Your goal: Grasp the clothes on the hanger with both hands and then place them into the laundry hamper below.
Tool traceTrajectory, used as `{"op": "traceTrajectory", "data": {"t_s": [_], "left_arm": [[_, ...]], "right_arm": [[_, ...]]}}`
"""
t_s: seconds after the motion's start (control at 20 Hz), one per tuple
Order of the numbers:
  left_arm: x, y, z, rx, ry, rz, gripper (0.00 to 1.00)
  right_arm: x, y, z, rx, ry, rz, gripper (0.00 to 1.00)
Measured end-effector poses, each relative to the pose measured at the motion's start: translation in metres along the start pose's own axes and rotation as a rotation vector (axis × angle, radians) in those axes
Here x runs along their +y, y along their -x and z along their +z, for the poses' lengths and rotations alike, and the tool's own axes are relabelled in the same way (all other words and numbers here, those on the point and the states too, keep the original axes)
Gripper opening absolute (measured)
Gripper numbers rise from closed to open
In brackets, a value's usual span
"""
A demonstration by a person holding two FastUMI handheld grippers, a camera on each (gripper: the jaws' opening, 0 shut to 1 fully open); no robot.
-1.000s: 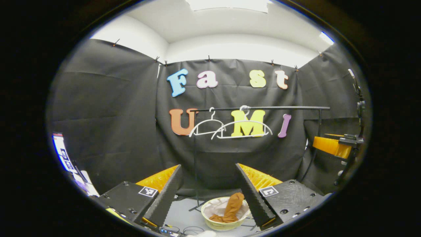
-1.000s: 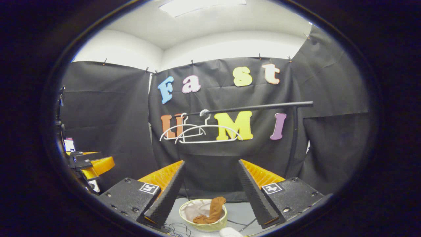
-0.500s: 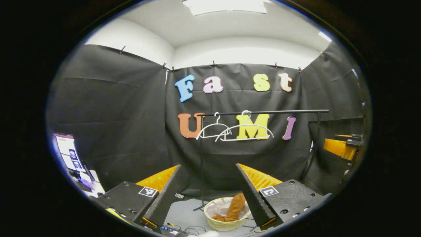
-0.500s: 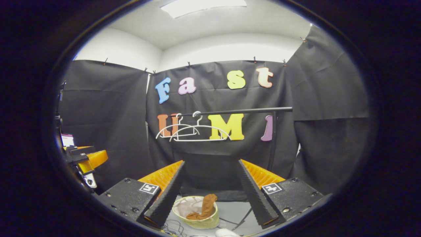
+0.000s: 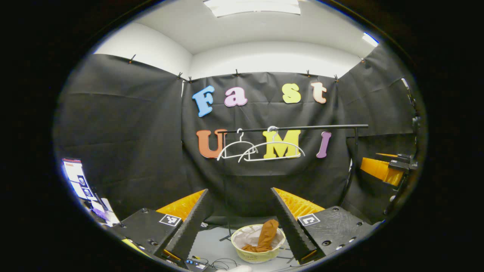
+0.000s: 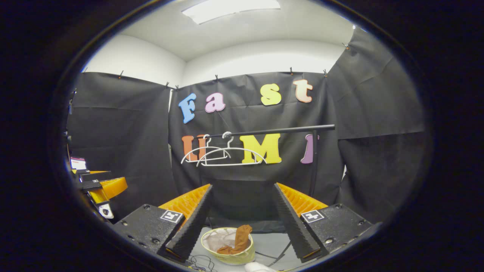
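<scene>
A brown garment (image 5: pixel 264 238) (image 6: pixel 239 240) lies in the round pale laundry hamper (image 5: pixel 245 255) (image 6: pixel 227 258) on the floor, one end draped up over its rim. Two bare white hangers (image 5: pixel 261 151) (image 6: pixel 223 155) hang on the black rail (image 5: pixel 302 127) (image 6: pixel 272 131) above. My left gripper (image 5: pixel 242 223) stands open, well back from the hamper, with nothing between its fingers. My right gripper (image 6: pixel 242 223) is open too and empty. The right gripper (image 5: pixel 385 168) also shows at the right edge of the left gripper view, and the left gripper (image 6: pixel 96 185) at the left edge of the right gripper view.
The rail's upright posts (image 5: pixel 351 166) (image 6: pixel 314 162) stand beside the hamper. Cables (image 5: pixel 211 262) lie on the grey floor in front of it. A lit screen (image 5: pixel 77 181) stands at the far left.
Both views have shifted slightly as the hands drift; the hamper and garment stay put. Both grippers remain open.
</scene>
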State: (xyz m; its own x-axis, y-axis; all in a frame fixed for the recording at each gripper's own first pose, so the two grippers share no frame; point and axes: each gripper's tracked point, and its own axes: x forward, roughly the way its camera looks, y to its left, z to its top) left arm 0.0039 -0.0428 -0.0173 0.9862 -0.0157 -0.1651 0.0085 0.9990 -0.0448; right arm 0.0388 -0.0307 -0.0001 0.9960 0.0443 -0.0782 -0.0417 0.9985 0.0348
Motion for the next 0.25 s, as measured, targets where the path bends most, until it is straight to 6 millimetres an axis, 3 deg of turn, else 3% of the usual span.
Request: {"op": "traceTrajectory", "data": {"t_s": [0.25], "left_arm": [[0.0124,-0.0018,-0.0049,0.012,0.0,0.011,1.0]], "right_arm": [[0.0093,0.0039,0.0006,-0.002,0.021,-0.004,0.99]]}}
